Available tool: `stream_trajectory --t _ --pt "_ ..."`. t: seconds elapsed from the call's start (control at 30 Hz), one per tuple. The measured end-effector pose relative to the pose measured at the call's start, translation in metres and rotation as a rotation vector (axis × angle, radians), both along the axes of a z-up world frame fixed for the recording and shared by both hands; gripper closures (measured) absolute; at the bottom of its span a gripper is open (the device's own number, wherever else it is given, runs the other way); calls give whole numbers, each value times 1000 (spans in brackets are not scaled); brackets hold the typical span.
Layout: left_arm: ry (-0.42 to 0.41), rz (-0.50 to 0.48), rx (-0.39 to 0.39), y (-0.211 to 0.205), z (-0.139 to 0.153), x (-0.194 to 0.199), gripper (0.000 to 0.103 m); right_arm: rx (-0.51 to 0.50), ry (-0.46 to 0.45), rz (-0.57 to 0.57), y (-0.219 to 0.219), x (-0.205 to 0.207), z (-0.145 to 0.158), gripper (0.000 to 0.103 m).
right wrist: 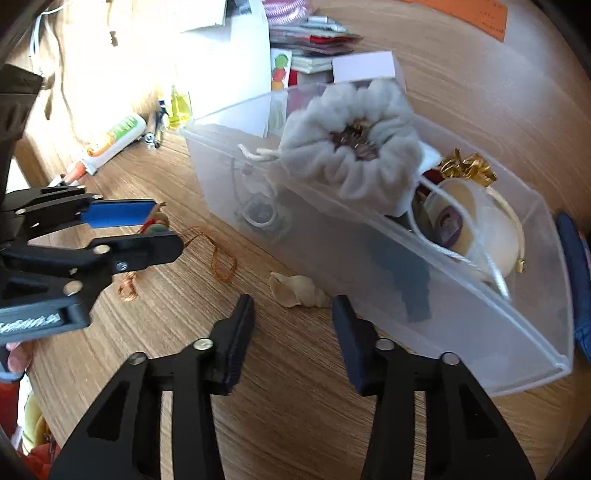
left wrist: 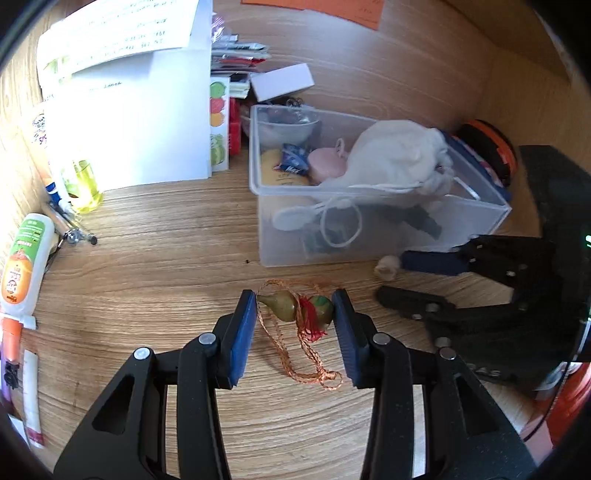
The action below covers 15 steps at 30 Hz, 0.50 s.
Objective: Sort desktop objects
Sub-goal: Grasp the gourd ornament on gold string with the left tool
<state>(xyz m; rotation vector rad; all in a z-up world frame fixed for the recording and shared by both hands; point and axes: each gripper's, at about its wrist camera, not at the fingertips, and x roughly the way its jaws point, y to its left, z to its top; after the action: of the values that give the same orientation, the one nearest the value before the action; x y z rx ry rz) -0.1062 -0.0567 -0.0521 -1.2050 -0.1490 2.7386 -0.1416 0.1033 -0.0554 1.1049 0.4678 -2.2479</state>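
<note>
The left gripper [left wrist: 295,306] has its jaws clamped on one gourd charm [left wrist: 295,308], cord trailing on the desk [left wrist: 147,266]. The right gripper [right wrist: 293,308] has jaws partly open, bracketing one seashell [right wrist: 299,291], which looks not yet pinched. The single clear bin [right wrist: 480,354] beyond both jaws already holds a drawstring pouch [right wrist: 351,147] and more; these two items seemingly remain.

Clear bin [left wrist: 369,243]: lower contents indistinct behind frosted wall. Orange paper [left wrist: 314,9]: cut by top edge, writing illegible. White sheets [left wrist: 118,37], upper left: print blurred. Blue item [right wrist: 576,258]: half hidden behind bin, far right.
</note>
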Motion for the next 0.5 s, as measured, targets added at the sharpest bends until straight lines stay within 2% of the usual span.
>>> stream_trajectory --t 0.2,0.27,0.5 --pt "8 -5 16 2 1 -1 62 -10 -12 -16 -6 -4 0 68" --pt "12 -4 7 4 1 2 62 -9 -5 -16 -8 -5 1 72" --pt "24 -3 -22 6 1 7 62 -23 5 -16 -6 -2 3 74"
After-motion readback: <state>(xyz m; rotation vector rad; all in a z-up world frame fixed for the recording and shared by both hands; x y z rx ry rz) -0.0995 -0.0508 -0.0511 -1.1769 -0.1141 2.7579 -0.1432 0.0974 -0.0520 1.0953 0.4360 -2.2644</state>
